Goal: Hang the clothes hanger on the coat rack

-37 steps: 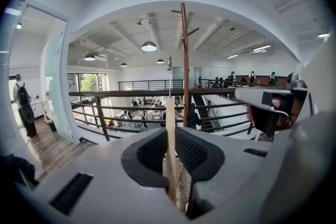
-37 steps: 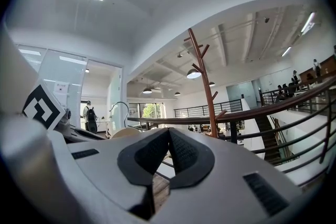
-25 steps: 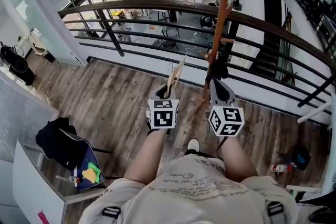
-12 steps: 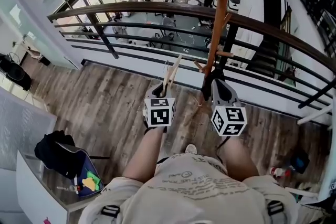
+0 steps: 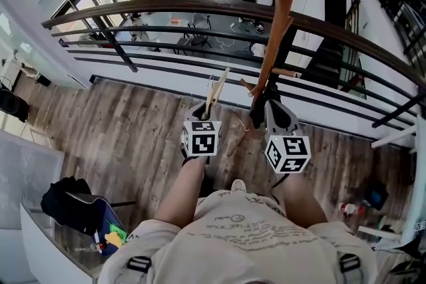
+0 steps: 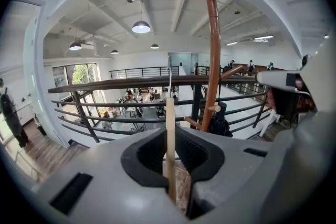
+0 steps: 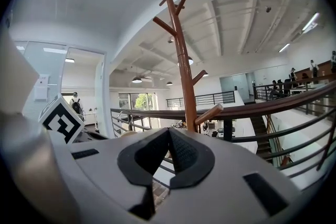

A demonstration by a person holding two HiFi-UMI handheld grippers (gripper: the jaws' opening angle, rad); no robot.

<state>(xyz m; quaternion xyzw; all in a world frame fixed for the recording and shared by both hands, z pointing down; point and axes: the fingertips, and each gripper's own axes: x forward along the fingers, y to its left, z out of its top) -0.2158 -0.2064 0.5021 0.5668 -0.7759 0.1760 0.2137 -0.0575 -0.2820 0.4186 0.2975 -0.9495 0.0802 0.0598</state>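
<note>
A pale wooden clothes hanger point(image 5: 215, 91) stands edge-on, rising out of my left gripper point(image 5: 207, 115), which is shut on its lower part. In the left gripper view the hanger point(image 6: 170, 134) runs up between the dark pads, its metal hook thin above it. The brown wooden coat rack point(image 5: 277, 16) stands just right of the hanger, by the railing, with short pegs along its pole. My right gripper point(image 5: 269, 106) is close to the pole's lower part, shut with nothing in it. Through the left gripper view the rack point(image 6: 213, 55) rises to the right; the right gripper view shows the rack point(image 7: 184, 68) straight ahead.
A dark curved railing point(image 5: 166, 10) with horizontal bars runs just behind the rack, with an open hall far below. A chair piled with dark cloth point(image 5: 72, 199) stands at lower left. A small bottle point(image 5: 349, 209) lies on the wood floor at right.
The view has moved closer to the railing and rack, and the rack's pole now rises higher in the picture. Both grippers stay side by side, the hanger still held upright.
</note>
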